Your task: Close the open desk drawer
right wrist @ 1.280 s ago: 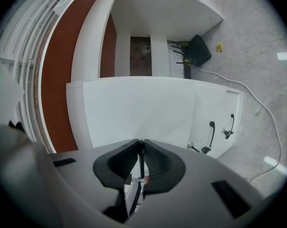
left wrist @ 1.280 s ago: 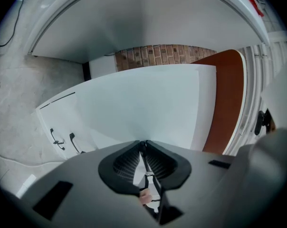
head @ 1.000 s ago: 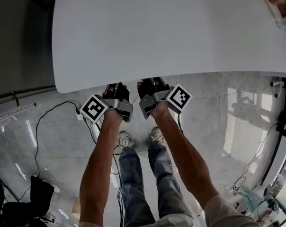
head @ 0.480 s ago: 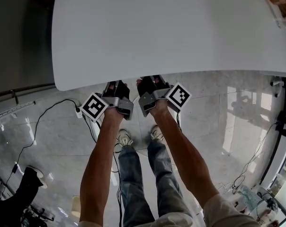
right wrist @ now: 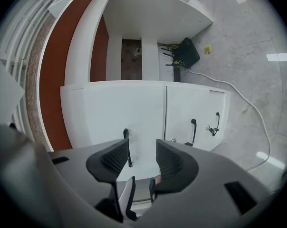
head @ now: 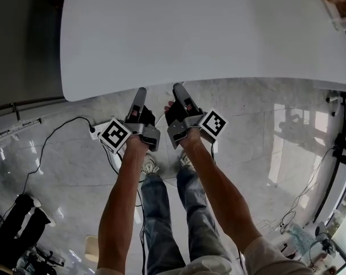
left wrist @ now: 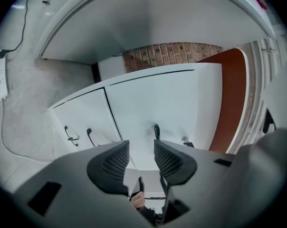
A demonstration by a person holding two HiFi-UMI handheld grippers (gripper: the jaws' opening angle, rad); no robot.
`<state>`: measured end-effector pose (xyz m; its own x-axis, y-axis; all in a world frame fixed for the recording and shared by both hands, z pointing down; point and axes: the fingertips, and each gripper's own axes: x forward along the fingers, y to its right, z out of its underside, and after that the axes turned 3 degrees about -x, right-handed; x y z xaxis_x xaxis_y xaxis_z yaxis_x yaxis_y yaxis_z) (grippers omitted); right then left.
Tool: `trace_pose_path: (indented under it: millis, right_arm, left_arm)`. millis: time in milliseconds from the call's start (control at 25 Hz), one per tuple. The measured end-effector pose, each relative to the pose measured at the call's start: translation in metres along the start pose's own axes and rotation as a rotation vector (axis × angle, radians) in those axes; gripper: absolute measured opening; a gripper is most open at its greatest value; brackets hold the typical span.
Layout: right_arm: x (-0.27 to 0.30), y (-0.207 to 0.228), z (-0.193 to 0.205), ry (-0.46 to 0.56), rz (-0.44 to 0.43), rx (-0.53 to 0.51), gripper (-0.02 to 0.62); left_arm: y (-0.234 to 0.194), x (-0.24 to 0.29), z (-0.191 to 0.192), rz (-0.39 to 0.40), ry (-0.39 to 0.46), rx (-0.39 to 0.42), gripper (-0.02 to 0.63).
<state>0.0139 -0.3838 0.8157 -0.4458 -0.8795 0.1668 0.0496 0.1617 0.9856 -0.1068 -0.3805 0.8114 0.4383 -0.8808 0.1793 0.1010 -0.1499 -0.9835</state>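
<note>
Step in hand: letting go. The left gripper point(head: 140, 96) and right gripper point(head: 180, 94) both hang just in front of the near edge of the desk point(head: 207, 33) and touch nothing. The push looks done, or nearly so.
Left gripper: released. Its jaws point(left wrist: 141, 151) are opening, with only air between them.
Right gripper: released as well. Its jaws point(right wrist: 142, 151) are opening and nothing is between them.
Drawer, place: the drawer point(left wrist: 157, 103) sits under the desk, set back from the near edge. The desk top hides it in the head view. Both gripper views show it straight ahead of the jaws point(right wrist: 119, 108) and apart from them.
Drawer, state: its white front seems level with the panel point(left wrist: 81, 118) beside it, with only a thin dark seam between them. I judge it closed or all but closed.
Facing: the front and its black handle point(left wrist: 156, 131) face out toward the grippers and the near edge.
Long axis: the line of travel runs from the near edge back under the desk. The handle point(right wrist: 126, 134) is a short bar lined up with the jaw gap. The tilted, wide-angle views do not show which way the front's longer side runs.
Next move: check the seam. If the front stands proud, press flat beside the handle, straight back. If not, nothing more is needed.
</note>
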Motion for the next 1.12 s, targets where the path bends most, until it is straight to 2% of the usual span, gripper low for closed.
trace_pose_path:
  millis: [240,320,360,520,640,840,920,1000,1120]
  right_arm:
    - [-0.003,-0.004,0.010,-0.034,-0.017,-0.031,0.178]
    - [-0.020,-0.007,0.017,-0.048,-0.026,-0.050,0.177]
    - [-0.030,-0.010,0.020,-0.052,-0.028,-0.059,0.167]
    - [-0.061,-0.016,0.029,-0.050,-0.026,-0.082,0.073]
    - [-0.080,-0.025,0.031,-0.048,-0.039,-0.093,0.017]
    - [-0.100,-0.041,0.031,-0.052,-0.048,-0.125,0.017]
    - [-0.103,-0.052,0.032,-0.069,-0.050,-0.186,0.017]
    - [-0.109,-0.061,0.037,-0.105,-0.021,-0.292,0.017]
    - [-0.122,-0.080,0.042,-0.165,0.029,-0.545,0.017]
  left_arm:
    - [-0.004,-0.008,0.008,-0.006,-0.004,0.009,0.158]
    - [0.003,-0.022,0.021,0.024,-0.005,-0.008,0.156]
    - [0.007,-0.031,0.028,0.034,-0.005,-0.003,0.143]
    - [0.012,-0.062,0.038,0.011,-0.015,0.141,0.017]
    - [0.020,-0.075,0.048,0.028,-0.020,0.148,0.012]
    - [0.035,-0.089,0.061,0.032,-0.027,0.158,0.012]
    - [0.045,-0.093,0.061,0.036,-0.031,0.182,0.012]
    - [0.055,-0.099,0.062,0.035,-0.052,0.232,0.012]
    - [0.082,-0.109,0.063,0.042,-0.089,0.384,0.012]
